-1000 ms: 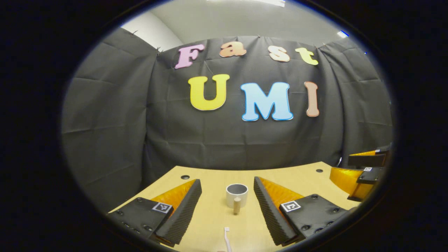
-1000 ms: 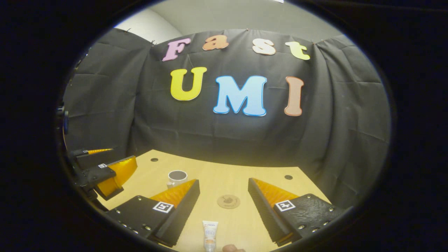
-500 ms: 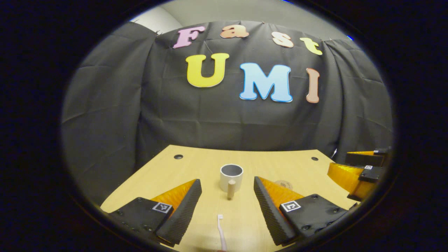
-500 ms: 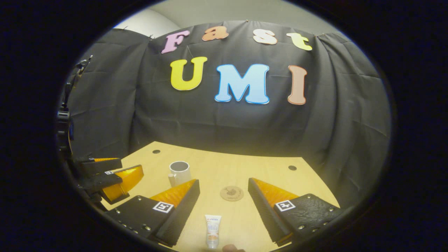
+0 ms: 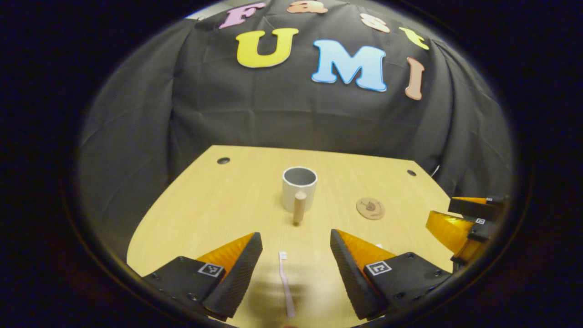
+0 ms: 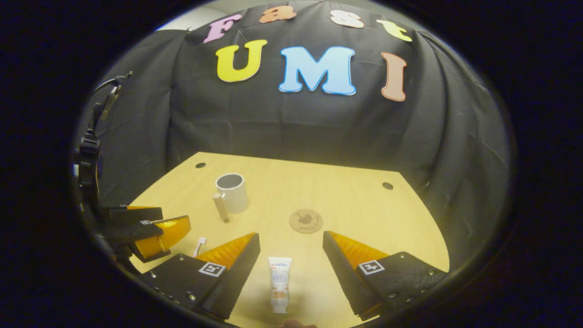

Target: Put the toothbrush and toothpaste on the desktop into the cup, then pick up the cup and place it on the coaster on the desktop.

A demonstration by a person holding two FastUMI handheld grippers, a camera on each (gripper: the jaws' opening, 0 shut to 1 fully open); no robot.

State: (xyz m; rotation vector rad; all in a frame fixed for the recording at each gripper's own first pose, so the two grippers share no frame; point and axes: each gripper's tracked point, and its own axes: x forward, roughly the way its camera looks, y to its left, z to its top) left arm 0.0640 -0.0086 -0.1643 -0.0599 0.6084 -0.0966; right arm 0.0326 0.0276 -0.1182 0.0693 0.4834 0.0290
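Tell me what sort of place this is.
Likely a staged recording booth, not a real bathroom: black cloth wall behind a bare wooden desktop holding just a cup, coaster, toothpaste and toothbrush.

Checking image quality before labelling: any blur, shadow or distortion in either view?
Left gripper view: the toothbrush is soft, with a faint shadow around its handle; the cup is sharp. Right gripper view: the toothpaste is crisp. Both views: fisheye bends the table edge and dims toward the rim.

A white ceramic cup (image 5: 299, 188) with a tan wooden handle is showing grey inside; the pale wood-grain counter (image 5: 218, 205) is carrying a brown round coaster (image 5: 370, 208), a white-pink toothbrush (image 5: 286, 284) and a white toothpaste tube (image 6: 278, 282).
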